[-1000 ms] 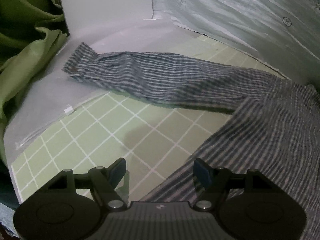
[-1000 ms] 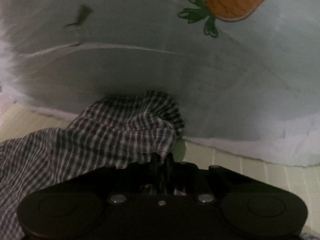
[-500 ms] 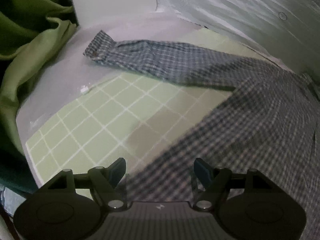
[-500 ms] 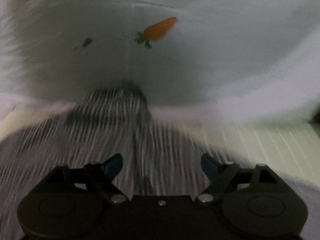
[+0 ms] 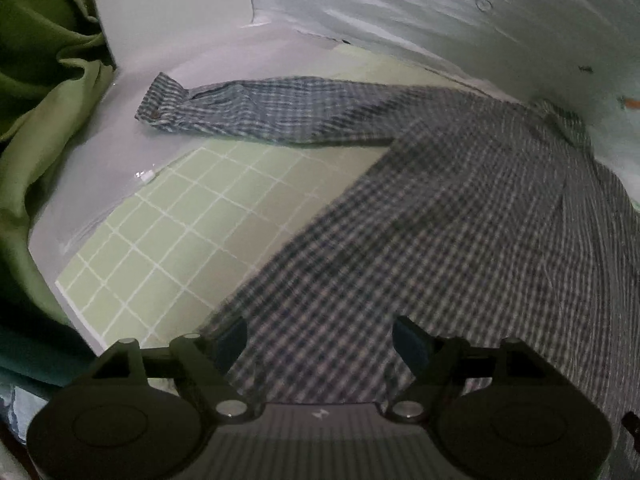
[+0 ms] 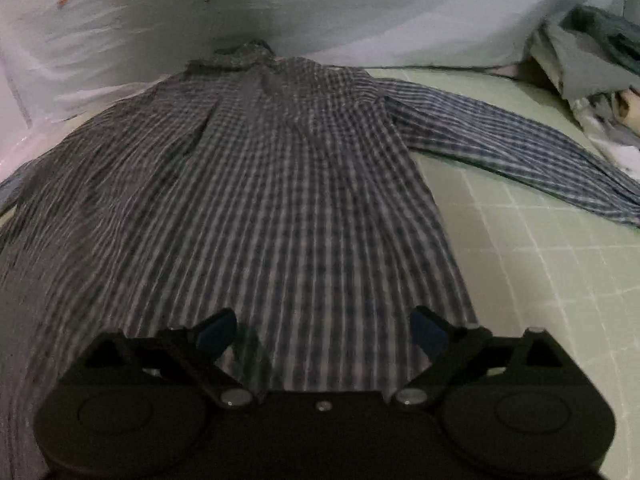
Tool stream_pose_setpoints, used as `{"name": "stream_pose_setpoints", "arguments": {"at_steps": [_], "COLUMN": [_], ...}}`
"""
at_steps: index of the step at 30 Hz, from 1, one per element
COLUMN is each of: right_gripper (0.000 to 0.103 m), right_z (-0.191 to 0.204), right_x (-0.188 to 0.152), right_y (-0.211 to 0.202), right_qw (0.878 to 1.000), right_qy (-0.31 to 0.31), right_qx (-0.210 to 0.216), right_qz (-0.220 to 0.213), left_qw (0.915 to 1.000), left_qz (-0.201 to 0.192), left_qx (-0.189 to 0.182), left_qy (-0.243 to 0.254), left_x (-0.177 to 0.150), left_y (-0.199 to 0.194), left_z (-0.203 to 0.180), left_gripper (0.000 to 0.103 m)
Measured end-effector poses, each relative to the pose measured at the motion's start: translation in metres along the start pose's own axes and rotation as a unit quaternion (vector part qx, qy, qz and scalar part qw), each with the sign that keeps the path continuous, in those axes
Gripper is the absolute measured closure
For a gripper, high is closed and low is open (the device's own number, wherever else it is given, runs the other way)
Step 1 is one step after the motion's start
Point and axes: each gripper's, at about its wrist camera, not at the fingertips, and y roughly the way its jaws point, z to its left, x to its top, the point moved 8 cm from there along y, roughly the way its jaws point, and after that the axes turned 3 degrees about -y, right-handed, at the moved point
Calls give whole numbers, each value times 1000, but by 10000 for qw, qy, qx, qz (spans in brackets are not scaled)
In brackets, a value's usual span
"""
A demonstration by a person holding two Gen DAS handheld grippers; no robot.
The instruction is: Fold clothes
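Observation:
A dark checked long-sleeved shirt (image 5: pixel 460 220) lies spread flat on a pale green grid mat (image 5: pixel 192 232). Its left sleeve (image 5: pixel 260 110) stretches out to the cuff at the far left. In the right wrist view the shirt body (image 6: pixel 260 200) runs up to the collar (image 6: pixel 244 50), and the other sleeve (image 6: pixel 520 144) stretches to the right. My left gripper (image 5: pixel 320 340) is open and empty, above the shirt's lower left part. My right gripper (image 6: pixel 322 328) is open and empty, above the shirt's lower body.
Green fabric (image 5: pixel 44 120) hangs bunched at the left. A pale sheet with carrot prints (image 6: pixel 360 8) rises behind the collar. A pile of other clothes (image 6: pixel 592 64) sits at the far right. A small white tag (image 5: pixel 146 176) lies near the mat's edge.
My right gripper has opened, let go of the shirt near the collar and pulled back over the body. My left gripper has also drawn back, so more of the shirt shows.

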Motion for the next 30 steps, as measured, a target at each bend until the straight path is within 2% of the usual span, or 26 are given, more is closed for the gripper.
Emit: {"name": "stream_pose_setpoints", "arguments": {"at_steps": [1,7,13,21,30], "right_gripper": [2,2,0,0,0], "right_z": [-3,-15,-14,49,124], "right_x": [-4,-9,-7,29,59], "right_y": [-3,-12,-28,-22,6], "right_qw": [9999,9988,9962,9930,9903], "right_qy": [-58,289,568,815,943], "right_qx": [-114,-382,-654,-806,-972], "right_qz": [53,96,-40,-282,-299], "left_qw": [10000,9999,9998,9989,9967], "left_qz": [18,-75,-156,-393,-522], "left_qx": [-8,-62,-122,-164,-104], "left_qy": [32,44,-93,-180,-606], "left_x": [-3,-6,13,76,164], "left_y": [-2,-16,-13,7,65], "left_z": [-1,3,26,68,136], "left_gripper": [23,23,21,17,17]}}
